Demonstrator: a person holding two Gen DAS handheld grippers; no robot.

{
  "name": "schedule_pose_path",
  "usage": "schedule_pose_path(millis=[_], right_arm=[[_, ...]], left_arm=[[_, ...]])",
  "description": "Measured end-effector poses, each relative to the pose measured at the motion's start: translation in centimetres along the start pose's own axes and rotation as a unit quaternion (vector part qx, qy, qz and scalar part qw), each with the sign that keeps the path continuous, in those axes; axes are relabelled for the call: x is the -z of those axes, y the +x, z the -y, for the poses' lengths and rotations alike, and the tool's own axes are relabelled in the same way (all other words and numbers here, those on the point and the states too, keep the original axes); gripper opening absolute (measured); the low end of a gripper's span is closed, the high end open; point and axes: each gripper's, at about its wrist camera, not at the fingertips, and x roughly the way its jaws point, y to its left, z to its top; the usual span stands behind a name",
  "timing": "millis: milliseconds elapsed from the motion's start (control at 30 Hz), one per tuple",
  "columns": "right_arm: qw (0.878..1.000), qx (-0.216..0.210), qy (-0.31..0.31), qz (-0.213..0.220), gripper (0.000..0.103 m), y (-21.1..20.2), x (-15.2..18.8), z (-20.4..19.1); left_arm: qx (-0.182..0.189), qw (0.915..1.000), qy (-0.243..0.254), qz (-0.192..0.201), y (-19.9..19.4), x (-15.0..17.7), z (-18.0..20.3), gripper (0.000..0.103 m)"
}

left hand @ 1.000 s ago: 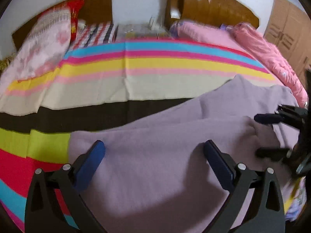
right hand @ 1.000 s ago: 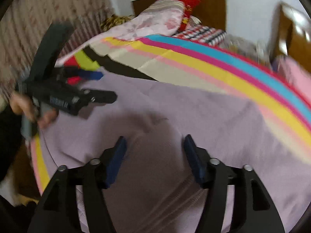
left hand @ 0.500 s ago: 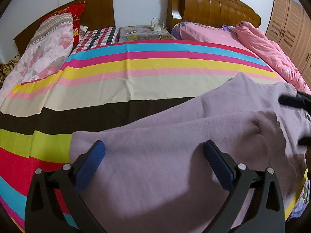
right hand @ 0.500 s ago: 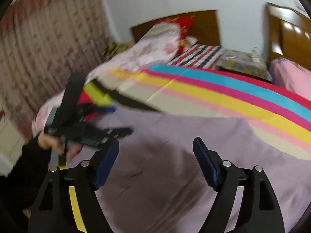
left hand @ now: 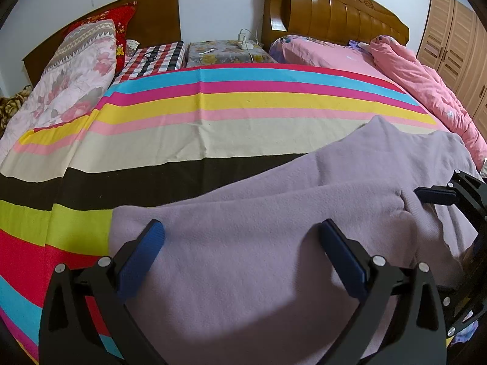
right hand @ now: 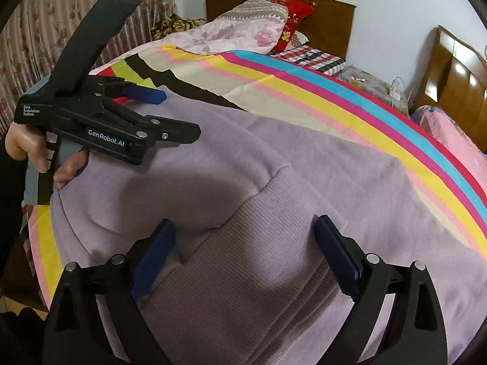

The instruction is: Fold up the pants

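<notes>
Nearest in the left wrist view, the left tongs (left hand: 240,243) stand spread wide with nothing between the blue pads, hanging over the leg end of the lilac pants (left hand: 274,243), whose cuff edge lies just left of the left pad. In the right wrist view the right tongs (right hand: 243,243) are likewise spread and hold nothing, poised over the ribbed waistband (right hand: 274,273) of the same pants (right hand: 304,167); whether either pad touches the cloth cannot be told. The pants lie flat along the near edge of the bed, on a striped blanket (left hand: 213,106) with bands of black, cream, pink, yellow, magenta and blue. Farther along in the right wrist view, the left tongs (right hand: 179,115) show from the side, held by a bare hand (right hand: 27,149), over the far part of the pants. In the left wrist view the right tongs (left hand: 438,196) enter at the right edge above the waist end. Beyond the blanket lie a flowered quilt (left hand: 67,85), a red pillow (left hand: 121,21), a checked cloth (left hand: 155,59), a pink duvet (left hand: 420,85), two wooden headboards and a wardrobe (left hand: 456,45).
</notes>
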Motion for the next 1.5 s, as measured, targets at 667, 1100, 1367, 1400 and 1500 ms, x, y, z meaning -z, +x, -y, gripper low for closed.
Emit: schedule_pose_path(millis=[667,1100,1367,1400,1500], right_arm=[[0.993,0.055,0.104,0.025,0.094,-13.7,9.7,3.9],[0.979,0.101,0.175,0.002,0.094,-12.3,16.7,8.6],[0.963,0.132,0.227,0.058,0.094,-16.8,17.5,10.7],[0.959,0.141,0.235,0.072,0.094,-17.2,17.5,11.5],[0.959,0.142,0.238,0.059,0.094,-16.3,16.8,13.7]], left_arm=[[-0.015,0.9950,-0.068,0.072,-5.6,1.5,2.7,0.101],[0.005,0.9985,0.053,0.013,-2.8,4.9,12.6,0.102],[0.099,0.9853,0.127,0.056,-5.0,-4.2,21.2,0.101],[0.110,0.9822,0.145,0.048,-3.8,-4.9,22.7,0.101],[0.112,0.9793,0.169,-0.011,3.2,-6.9,26.9,0.101]])
